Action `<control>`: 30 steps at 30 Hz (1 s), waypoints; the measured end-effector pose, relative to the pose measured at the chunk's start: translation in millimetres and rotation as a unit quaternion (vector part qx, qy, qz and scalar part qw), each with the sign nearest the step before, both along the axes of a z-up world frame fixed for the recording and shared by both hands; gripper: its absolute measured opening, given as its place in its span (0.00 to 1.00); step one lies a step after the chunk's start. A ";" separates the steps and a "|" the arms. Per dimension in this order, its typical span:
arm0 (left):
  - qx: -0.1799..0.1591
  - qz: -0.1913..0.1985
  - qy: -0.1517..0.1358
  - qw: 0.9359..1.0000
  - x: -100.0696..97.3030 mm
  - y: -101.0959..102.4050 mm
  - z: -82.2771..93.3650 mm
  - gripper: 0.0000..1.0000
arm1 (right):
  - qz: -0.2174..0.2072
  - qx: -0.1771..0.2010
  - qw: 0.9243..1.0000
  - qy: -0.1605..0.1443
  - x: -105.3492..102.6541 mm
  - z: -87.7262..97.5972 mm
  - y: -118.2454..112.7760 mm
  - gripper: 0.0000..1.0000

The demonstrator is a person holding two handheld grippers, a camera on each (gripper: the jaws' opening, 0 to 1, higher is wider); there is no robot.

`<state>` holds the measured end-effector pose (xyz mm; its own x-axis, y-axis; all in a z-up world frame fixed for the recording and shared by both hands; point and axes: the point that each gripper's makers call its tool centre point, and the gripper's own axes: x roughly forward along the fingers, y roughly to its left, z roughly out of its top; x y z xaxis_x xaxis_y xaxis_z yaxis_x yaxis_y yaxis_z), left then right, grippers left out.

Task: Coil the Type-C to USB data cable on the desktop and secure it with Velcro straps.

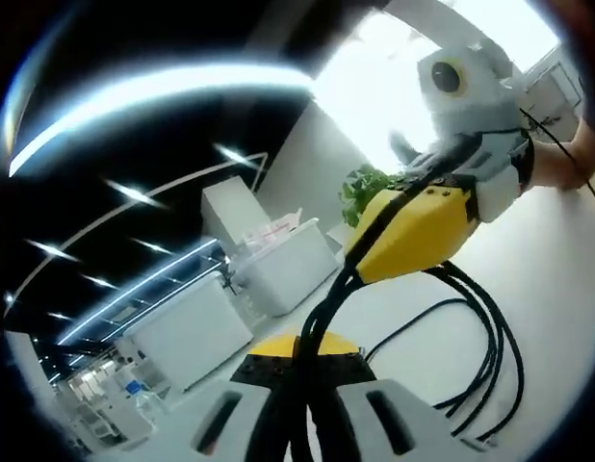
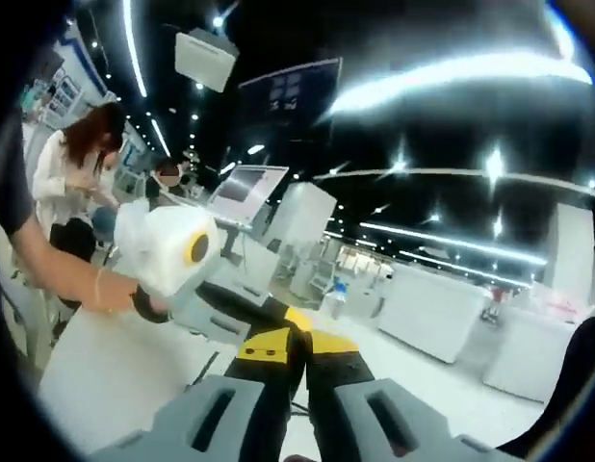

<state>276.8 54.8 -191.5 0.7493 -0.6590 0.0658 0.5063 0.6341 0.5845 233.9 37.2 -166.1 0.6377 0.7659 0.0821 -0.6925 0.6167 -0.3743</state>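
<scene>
Left gripper view: both tools (image 1: 302,409) clamp the black cable (image 1: 490,361).

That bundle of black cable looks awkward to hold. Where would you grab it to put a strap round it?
Probably where the strands of the black cable run together in a tight bunch, between the left gripper and the right gripper. Approach from the side, across the strands. The loose loops sagging onto the white desktop spread apart, so a grip there would likely miss some.
</scene>
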 end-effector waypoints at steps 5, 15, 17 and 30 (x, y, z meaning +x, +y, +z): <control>-0.001 -0.005 0.003 1.000 -0.3 -0.7 -0.4 0.04 | -0.037 0.005 0.999 0.026 16.7 -9.5 -17.5 0.05; -0.002 0.009 0.010 1.000 4.1 5.5 -2.6 0.04 | 0.037 0.092 0.993 0.058 -0.7 8.1 -14.6 0.22; -0.003 0.008 0.010 1.000 3.2 5.1 -2.2 0.04 | 0.031 0.096 0.993 0.057 1.5 9.2 -18.8 0.22; 0.031 -0.026 -0.019 0.999 -13.6 -10.5 -0.2 0.04 | -0.002 0.051 0.993 0.108 17.6 -21.6 -18.3 0.21</control>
